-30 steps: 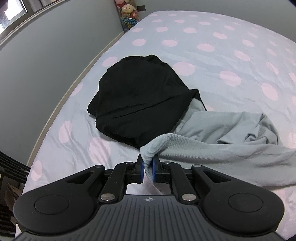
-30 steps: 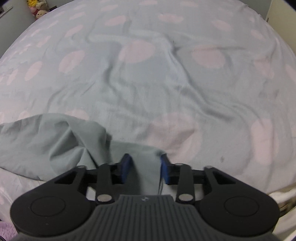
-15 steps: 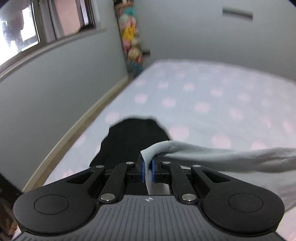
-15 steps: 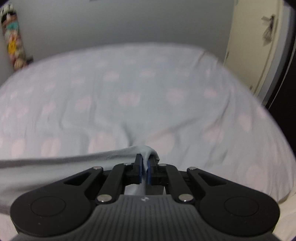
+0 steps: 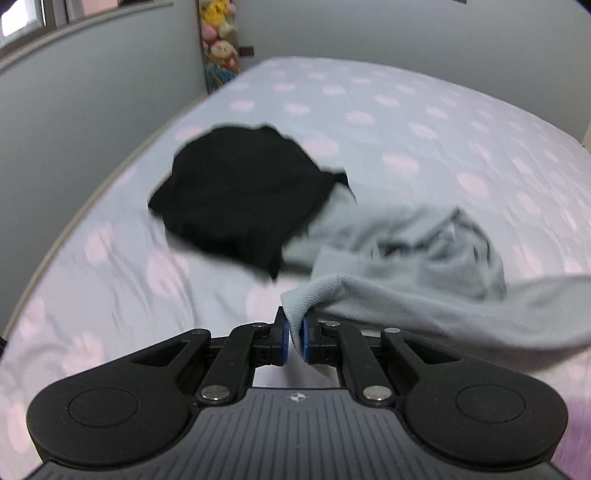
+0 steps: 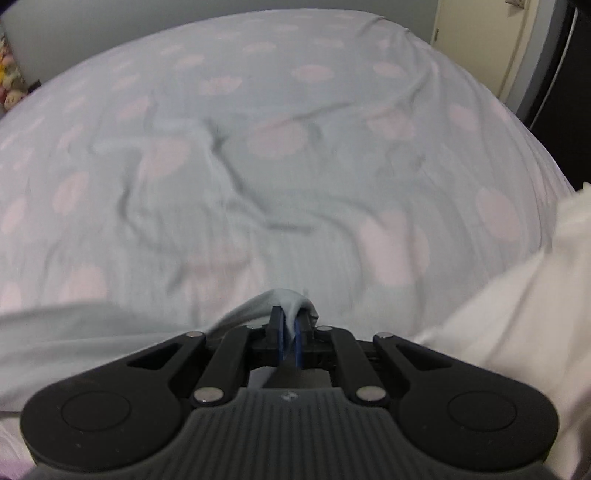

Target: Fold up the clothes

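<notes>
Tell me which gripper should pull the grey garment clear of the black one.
Probably the left gripper: it pinches the grey garment right beside the black garment overlapping it. The right gripper holds the far edge, facing only bedsheet.

A home bedroom: a bed [image 5: 424, 122] with a pink-dotted pale sheet, stuffed toys [image 5: 220, 40] stacked in the corner, a window [image 5: 22, 18].

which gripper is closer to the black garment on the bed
Left. The left gripper, shut on the grey garment, faces the black garment; the right gripper's view doesn't show it.
</notes>
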Action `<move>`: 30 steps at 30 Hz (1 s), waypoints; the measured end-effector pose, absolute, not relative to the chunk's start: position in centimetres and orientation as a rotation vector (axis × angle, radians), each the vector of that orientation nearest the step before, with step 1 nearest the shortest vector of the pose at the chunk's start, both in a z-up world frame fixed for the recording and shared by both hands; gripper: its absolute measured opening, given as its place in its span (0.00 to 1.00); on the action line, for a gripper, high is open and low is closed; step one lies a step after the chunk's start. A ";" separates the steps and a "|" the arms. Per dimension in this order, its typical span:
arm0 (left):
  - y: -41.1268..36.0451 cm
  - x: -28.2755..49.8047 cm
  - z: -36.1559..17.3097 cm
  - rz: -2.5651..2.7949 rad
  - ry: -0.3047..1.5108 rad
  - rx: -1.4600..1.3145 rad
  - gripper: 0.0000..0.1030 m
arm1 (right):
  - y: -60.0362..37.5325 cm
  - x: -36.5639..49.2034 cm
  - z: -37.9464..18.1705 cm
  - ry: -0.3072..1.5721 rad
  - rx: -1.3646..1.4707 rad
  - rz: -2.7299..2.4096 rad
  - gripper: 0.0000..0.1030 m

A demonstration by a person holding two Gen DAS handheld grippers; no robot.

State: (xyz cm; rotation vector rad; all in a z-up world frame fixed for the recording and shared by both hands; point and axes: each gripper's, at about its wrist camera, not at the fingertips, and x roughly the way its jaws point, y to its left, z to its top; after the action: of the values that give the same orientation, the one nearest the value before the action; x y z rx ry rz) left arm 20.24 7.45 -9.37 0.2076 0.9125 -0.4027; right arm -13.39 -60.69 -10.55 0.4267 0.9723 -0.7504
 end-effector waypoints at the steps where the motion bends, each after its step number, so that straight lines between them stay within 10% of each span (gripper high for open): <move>1: 8.0 19.7 -9.9 -0.413 0.927 0.201 0.05 | -60.3 -13.2 -10.4 0.982 0.393 -0.746 0.06; 8: 9.5 16.9 -12.4 -0.506 1.075 0.175 0.11 | -58.9 -11.2 -9.9 1.027 0.268 -0.702 0.28; 15: 12.7 16.4 -10.3 -0.484 1.041 0.088 0.50 | -58.0 -9.5 -8.7 0.995 0.249 -0.688 0.39; 30: 7.9 25.7 -11.8 -0.462 0.993 -0.009 0.51 | -46.3 7.5 -6.3 0.941 0.116 -0.266 0.39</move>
State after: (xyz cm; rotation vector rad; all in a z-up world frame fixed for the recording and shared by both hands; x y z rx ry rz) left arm 25.73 7.86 -11.75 -0.0092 0.9935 -0.4617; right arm 7.55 -46.34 -6.34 0.1155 0.9411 -0.2658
